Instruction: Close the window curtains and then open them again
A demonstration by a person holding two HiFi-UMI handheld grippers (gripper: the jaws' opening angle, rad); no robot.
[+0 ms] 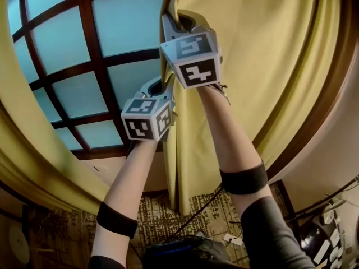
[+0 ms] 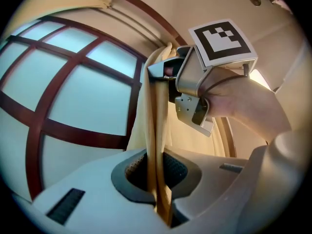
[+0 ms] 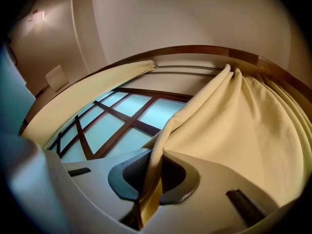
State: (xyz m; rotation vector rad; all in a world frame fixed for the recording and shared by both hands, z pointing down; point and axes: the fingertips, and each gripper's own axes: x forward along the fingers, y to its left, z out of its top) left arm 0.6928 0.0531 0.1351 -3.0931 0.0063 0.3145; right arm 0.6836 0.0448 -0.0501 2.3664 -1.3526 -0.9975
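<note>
Head view: the curtain (image 1: 269,66) hangs right of centre, its edge vertical; left gripper (image 1: 162,87) below, right gripper (image 1: 176,22) above. Left gripper view: jaws clenched on that edge. Right gripper view: likewise; the window (image 3: 102,130) lies left.

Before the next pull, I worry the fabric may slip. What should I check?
1. Jaws of left gripper clamp right curtain edge: ok.
2. Jaws of right gripper clamp same edge, higher up: ok.
3. Fabric between both grippers runs straight: ok.
4. The window fully covered: not ok, panes show.
5. The left curtain away from both grippers: ok.
6. Curtain top slides freely: cannot tell.
</note>
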